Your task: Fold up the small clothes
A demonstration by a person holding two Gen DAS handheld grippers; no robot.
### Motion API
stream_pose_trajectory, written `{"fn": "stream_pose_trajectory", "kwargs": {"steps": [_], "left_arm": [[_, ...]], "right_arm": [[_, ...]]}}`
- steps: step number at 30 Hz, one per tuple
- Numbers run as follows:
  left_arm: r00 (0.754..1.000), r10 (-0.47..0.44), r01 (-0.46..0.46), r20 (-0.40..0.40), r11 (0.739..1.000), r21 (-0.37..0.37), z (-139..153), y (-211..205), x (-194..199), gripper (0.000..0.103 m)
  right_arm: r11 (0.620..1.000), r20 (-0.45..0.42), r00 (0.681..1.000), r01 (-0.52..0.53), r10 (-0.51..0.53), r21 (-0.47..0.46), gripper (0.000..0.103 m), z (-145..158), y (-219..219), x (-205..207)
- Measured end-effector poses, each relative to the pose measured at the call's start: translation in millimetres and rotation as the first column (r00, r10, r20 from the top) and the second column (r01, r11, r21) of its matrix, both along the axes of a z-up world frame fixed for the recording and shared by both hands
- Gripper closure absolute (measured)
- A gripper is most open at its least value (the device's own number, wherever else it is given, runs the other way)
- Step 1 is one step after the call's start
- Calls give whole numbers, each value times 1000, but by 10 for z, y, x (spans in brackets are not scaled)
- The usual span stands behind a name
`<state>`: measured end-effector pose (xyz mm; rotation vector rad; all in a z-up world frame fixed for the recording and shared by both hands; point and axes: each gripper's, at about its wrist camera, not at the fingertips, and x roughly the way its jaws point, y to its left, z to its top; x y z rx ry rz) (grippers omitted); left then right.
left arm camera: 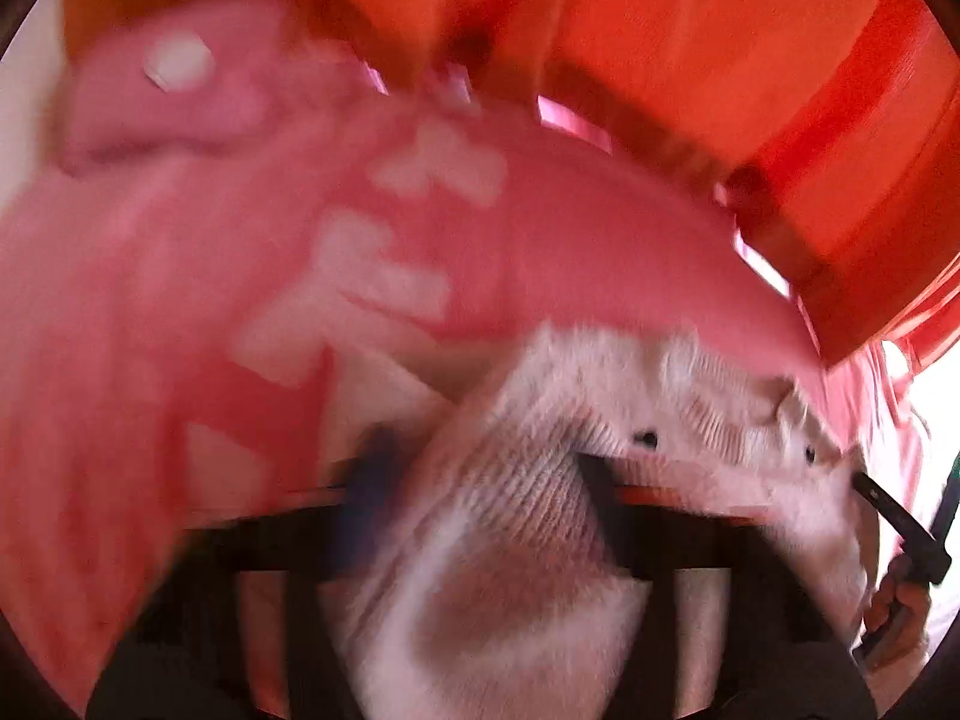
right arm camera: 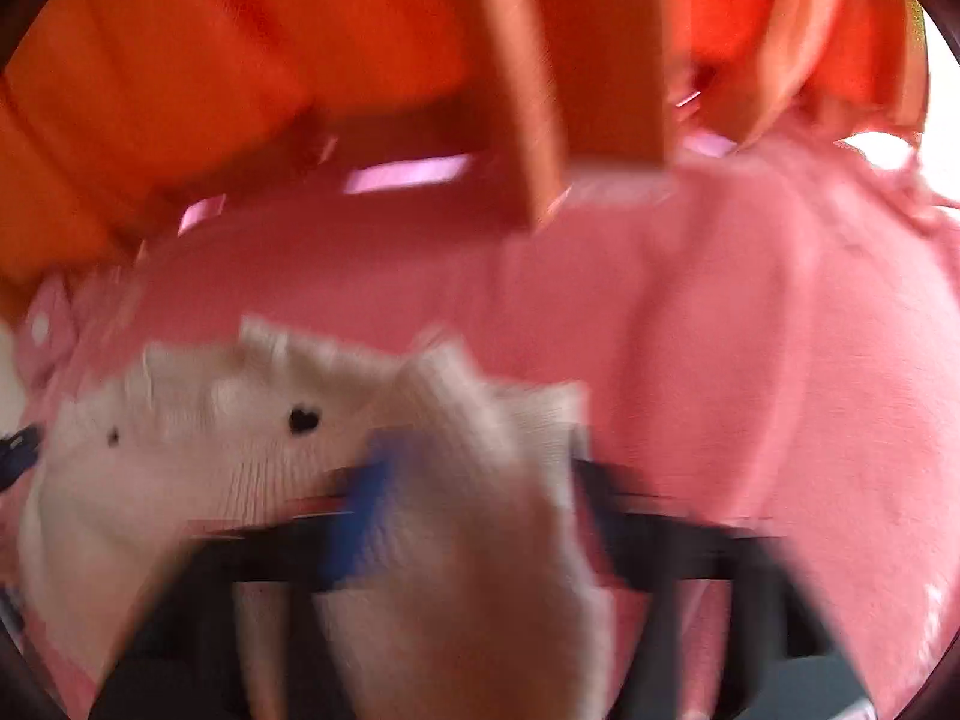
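A small white knitted garment (left arm camera: 600, 420) with little black dots hangs stretched between my two grippers over a pink cloth surface (left arm camera: 540, 252). My left gripper (left arm camera: 480, 480) is shut on one end of it; the knit bunches between its fingers. My right gripper (right arm camera: 474, 480) is shut on the other end (right arm camera: 228, 438). The right gripper's black finger (left arm camera: 900, 522) shows at the right edge of the left wrist view. Both views are blurred by motion.
A pink garment with pale printed shapes (left arm camera: 372, 252) lies on the pink surface to the left. Orange fabric or cushions (left arm camera: 720, 60) rise behind it, also across the top of the right wrist view (right arm camera: 300, 48).
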<state>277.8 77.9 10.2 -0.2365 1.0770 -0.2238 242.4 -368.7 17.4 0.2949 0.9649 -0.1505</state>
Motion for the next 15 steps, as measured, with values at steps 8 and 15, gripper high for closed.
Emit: {"fn": "stream_pose_trajectory", "kwargs": {"steps": [8, 15], "left_arm": [[987, 115, -106, 112, 990, -89, 174, 251, 95, 95], [990, 120, -115, 79, 991, -67, 34, 243, -78, 91]], "right_arm": [[993, 176, 979, 89, -103, 83, 96, 255, -338, -98], [993, 190, 977, 88, -101, 76, 91, 275, -148, -420]]}}
